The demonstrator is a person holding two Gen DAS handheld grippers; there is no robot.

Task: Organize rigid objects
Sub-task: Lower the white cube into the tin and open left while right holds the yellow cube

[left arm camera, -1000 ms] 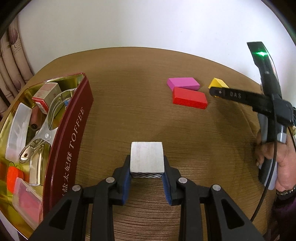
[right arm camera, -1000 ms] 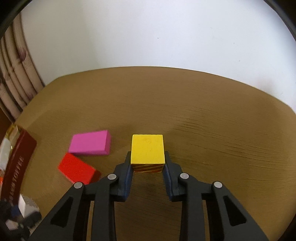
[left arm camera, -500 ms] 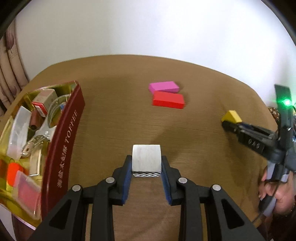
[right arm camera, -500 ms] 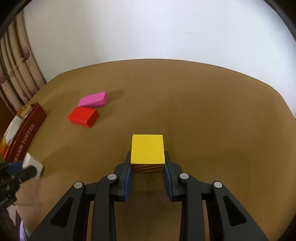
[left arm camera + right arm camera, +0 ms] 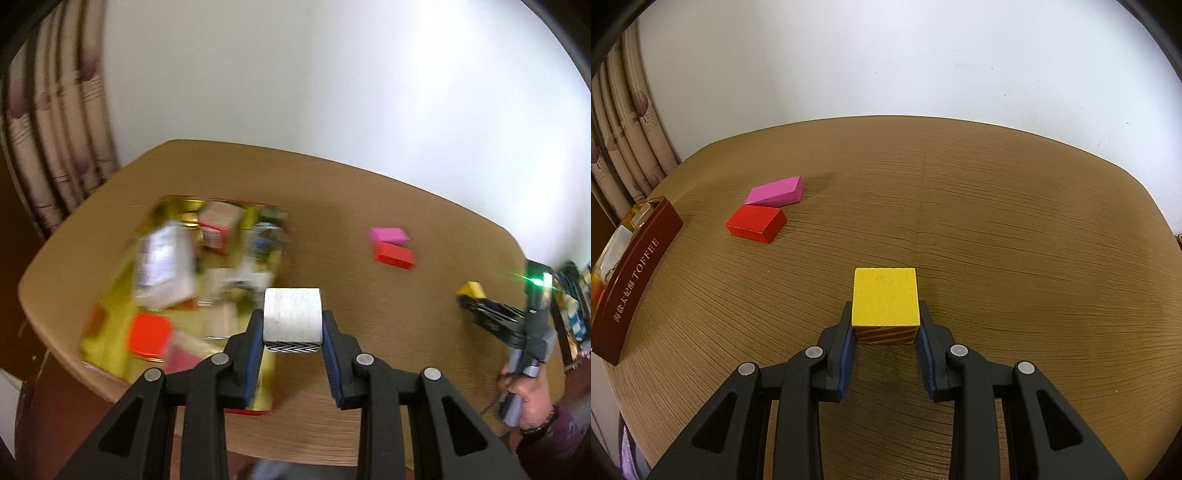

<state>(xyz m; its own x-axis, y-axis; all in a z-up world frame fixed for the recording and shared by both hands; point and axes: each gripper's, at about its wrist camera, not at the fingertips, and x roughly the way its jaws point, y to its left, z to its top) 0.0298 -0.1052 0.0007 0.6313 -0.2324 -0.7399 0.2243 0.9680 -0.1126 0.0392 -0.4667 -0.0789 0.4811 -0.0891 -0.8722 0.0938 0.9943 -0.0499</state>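
A white block [image 5: 291, 314] rides clamped between the pads of the left gripper [image 5: 292, 345], carried above the near edge of an open tin [image 5: 255, 404] that sits at the left of a wooden table [image 5: 997, 221]; the tin's contents are blurred, though a red-lidded box [image 5: 149, 334], a pale packet [image 5: 164, 266] and a small carton [image 5: 219, 227] can be made out. The right gripper [image 5: 885, 341] is clenched on a yellow block [image 5: 885, 297], which hangs low over bare table near the middle, well apart from the tin, whose red wall reads "TOFFEE" in the right wrist view. By the look of it the step in hand is dropping the white block into the tin. To do it well, the carrier would do best to bring the block fully past the rim, pick a gap among the clutter, lower it close to the floor of the tin and only then let the pads part, so it neither bounces out nor lands tilted on the packet. The yellow block should wait clear until the left hand is out of the way. Count: four blocks in view, one white, one yellow, one pink [image 5: 775, 192] and one red [image 5: 756, 224], the last two lying just beside each other on the table; one tin; two grippers; one hand [image 5: 526, 397] visible on the right handle.
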